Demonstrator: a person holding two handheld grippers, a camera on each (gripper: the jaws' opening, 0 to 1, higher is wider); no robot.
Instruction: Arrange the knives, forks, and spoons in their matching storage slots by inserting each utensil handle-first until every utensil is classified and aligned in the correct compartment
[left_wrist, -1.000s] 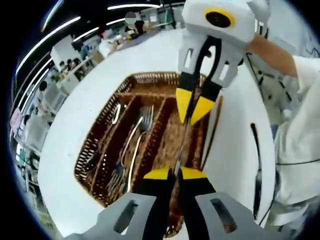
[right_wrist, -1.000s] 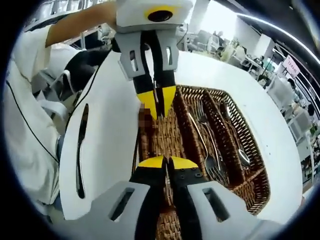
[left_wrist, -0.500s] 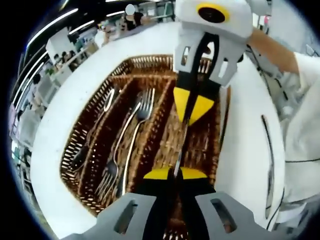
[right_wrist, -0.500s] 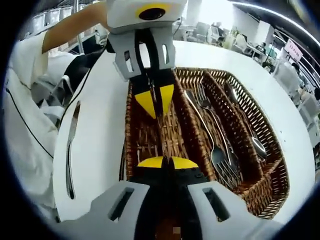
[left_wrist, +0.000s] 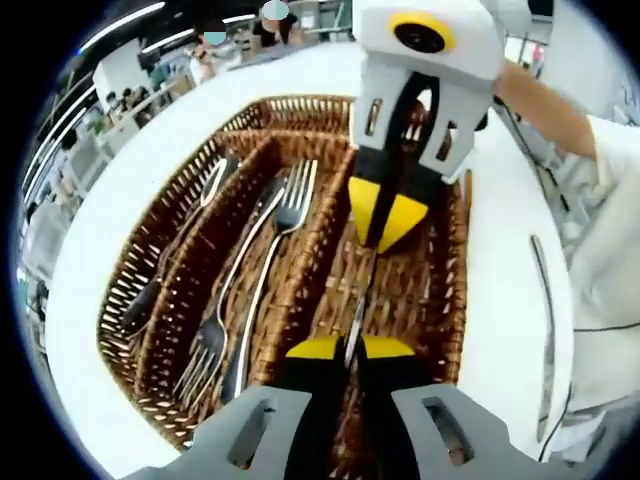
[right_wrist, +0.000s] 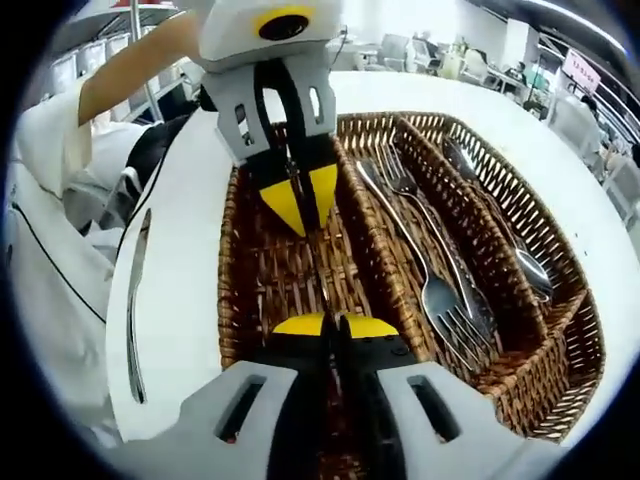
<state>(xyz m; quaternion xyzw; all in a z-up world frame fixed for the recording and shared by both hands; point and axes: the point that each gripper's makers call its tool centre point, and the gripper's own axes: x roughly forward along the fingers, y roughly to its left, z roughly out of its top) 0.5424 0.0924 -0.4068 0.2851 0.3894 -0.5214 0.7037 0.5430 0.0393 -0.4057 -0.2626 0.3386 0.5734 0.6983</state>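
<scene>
left gripper view, read left to right. white table (left_wrist: 90, 300) carried a brown wicker tray (left_wrist: 135, 265) with three long compartments. the left compartment held spoons (left_wrist: 165, 270), bowls toward the far end. the middle one held forks (left_wrist: 250, 290), lying both ways: one head at the far end, other tines at the near end. the right compartment sat under both tools. the left gripper (left_wrist: 350, 347) had its yellow-tipped jaws closed on the near end of a thin knife (left_wrist: 358, 305), held edge-on and low over that compartment's wicker floor; could not tell whether it touched the weave. facing it from the far side, the right gripper (left_wrist: 380, 235) had its tips pinched together on the far end of the same knife. right of the tray, on bare table, lay a second knife (left_wrist: 545, 315), well apart from the tray wall. a person's bare forearm and white clothing stood at the right edge.

right gripper view, same scene seen from the opposite end. second knife (right_wrist: 133, 300) lay on the table at the left. then the tray (right_wrist: 232, 250), with the held knife (right_wrist: 320, 285) over the leftmost compartment, both pairs of jaws clamped on it: the left gripper (right_wrist: 297, 215) far, the right gripper (right_wrist: 333, 325) near. forks (right_wrist: 440, 270) in the middle, spoons (right_wrist: 515, 245) in the right compartment.
</scene>
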